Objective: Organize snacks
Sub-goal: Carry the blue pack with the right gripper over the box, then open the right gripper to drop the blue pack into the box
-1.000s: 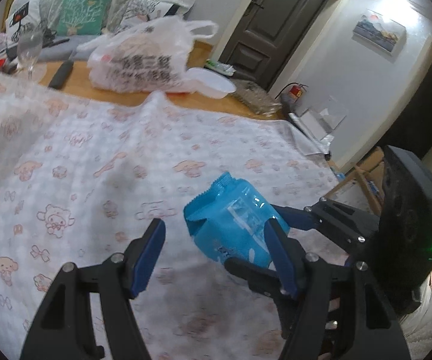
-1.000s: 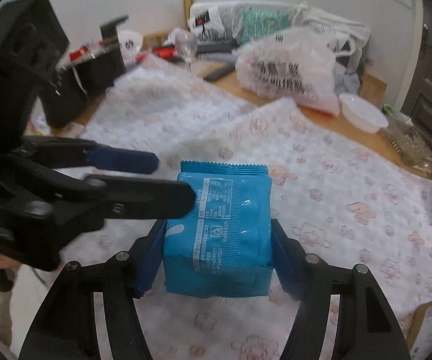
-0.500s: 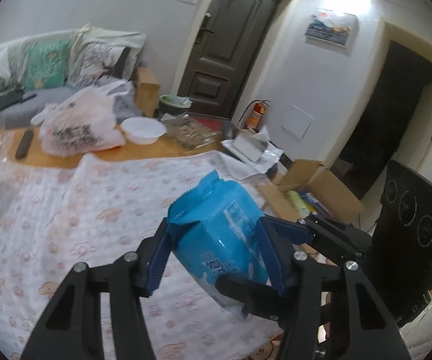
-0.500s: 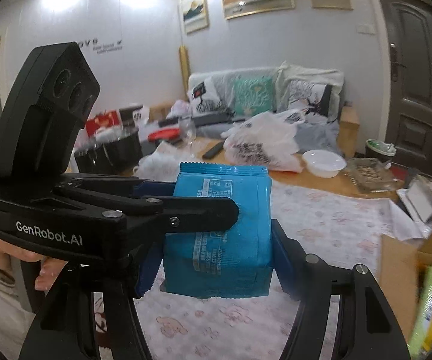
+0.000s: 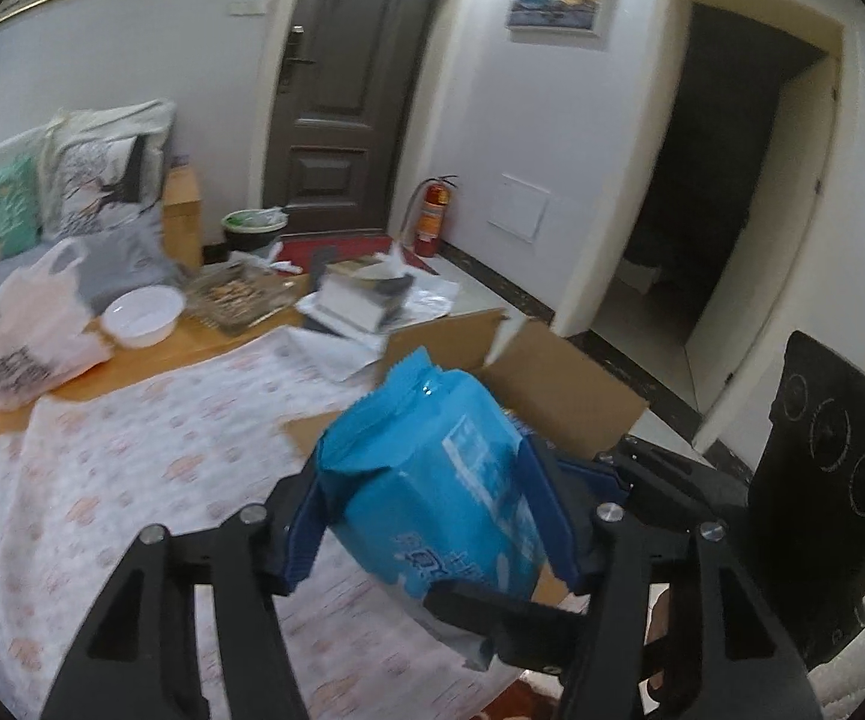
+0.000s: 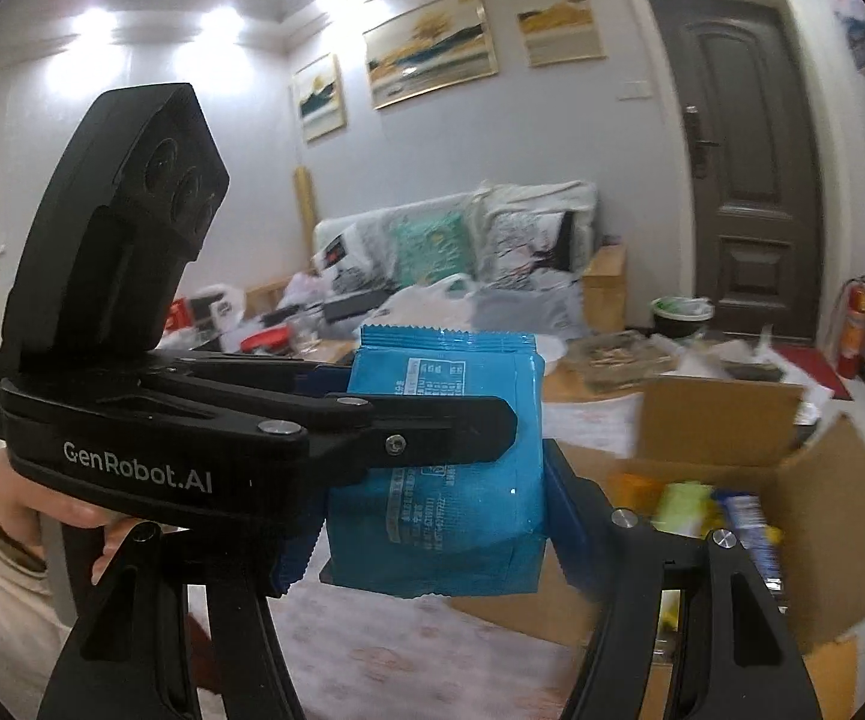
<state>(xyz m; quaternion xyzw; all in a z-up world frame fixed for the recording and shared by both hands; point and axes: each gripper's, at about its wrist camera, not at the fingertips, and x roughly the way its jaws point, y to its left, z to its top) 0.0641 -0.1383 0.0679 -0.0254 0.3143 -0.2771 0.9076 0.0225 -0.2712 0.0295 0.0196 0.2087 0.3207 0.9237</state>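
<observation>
- The blue snack packet [image 5: 450, 480] is held in the air above the near edge of the surface [image 5: 132, 480], which is covered by a patterned cloth, with its crimped top edge upward.
- The right gripper [image 6: 432, 516] has its blue fingers [image 6: 564, 516] pressed on the packet's two sides, partly open to the packet's width.
- The left gripper [image 5: 426, 516] brackets the same packet from a crossing direction; its fingers [image 5: 543, 516] lie against the packet, and they are opening a little.
- A hand [image 6: 54, 510] in a pale sleeve grips the left tool's handle.
- Just beyond the packet stands an open cardboard box [image 6: 822, 480], beside the surface, with several colourful snack packs [image 6: 726, 510] inside.
- Farther back on the surface lie a white bowl [image 5: 144, 315], a plastic bag [image 5: 24, 336] and a glass tray [image 5: 234, 294].
</observation>
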